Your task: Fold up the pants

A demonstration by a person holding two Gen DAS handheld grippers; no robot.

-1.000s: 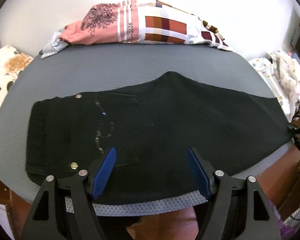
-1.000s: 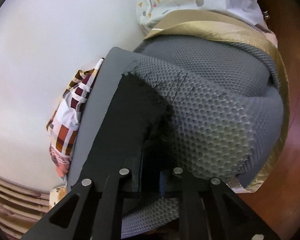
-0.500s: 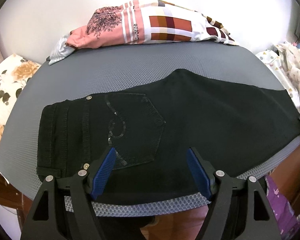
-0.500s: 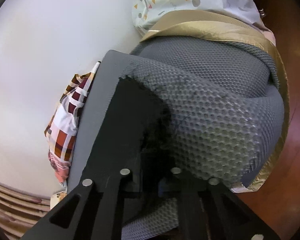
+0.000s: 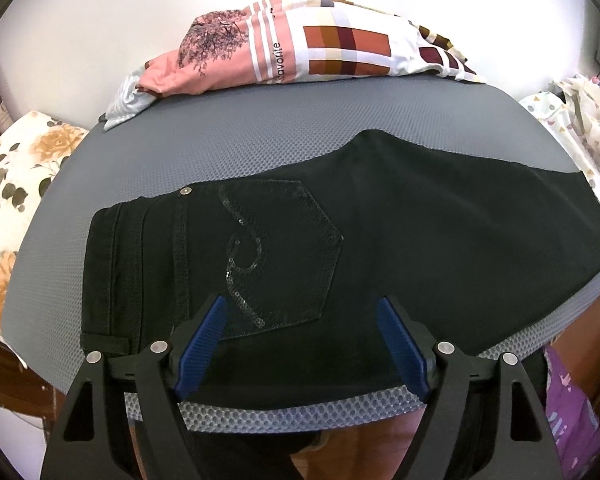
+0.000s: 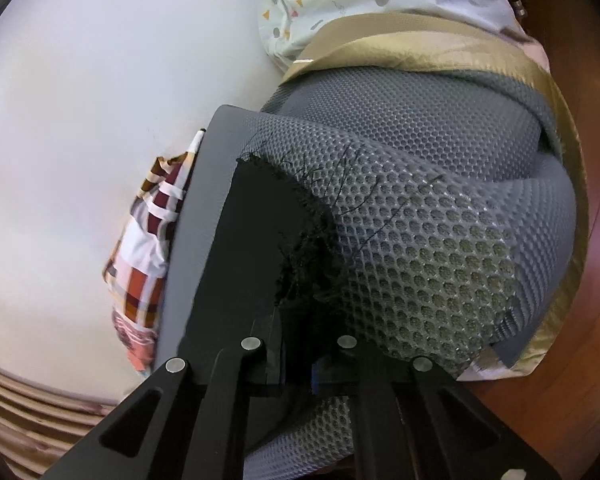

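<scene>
A grey honeycomb-mesh mat point(image 5: 260, 148) covers the work surface in front of me, with a pale wall behind it filling the top of the left wrist view. At the far edge of the mat, upper centre of the frame, lies a folded pink and plaid shirt point(image 5: 300, 56). A floral cushion point(image 5: 12, 184) shows at the left edge and a white cloth with small coloured shapes point(image 5: 580, 128) at the right edge.

The black pants point(image 5: 400, 240) lie flat across the middle of the mat, waistband toward the left of the frame, legs running off to the right. The sequined back pocket point(image 5: 276, 256) faces up, left of centre.

My left gripper point(image 5: 302, 344) sits at the bottom centre of its view, its blue-padded fingers spread wide and holding nothing. The pants lie just ahead of and beneath the fingertips; I cannot tell whether the pads touch the cloth.

In the right wrist view the frame is rolled sideways. The mat point(image 6: 440, 240) bulges across the centre and right, draped over a gold-coloured cloth point(image 6: 420, 44). The frayed hem of the pants point(image 6: 252, 248) runs from the middle of the frame down to my right gripper point(image 6: 300, 364) at the bottom centre. Its fingers are drawn close together with the dark hem between them, pinching the cloth. Loose black threads point(image 6: 348, 184) trail from the hem onto the mesh.
</scene>
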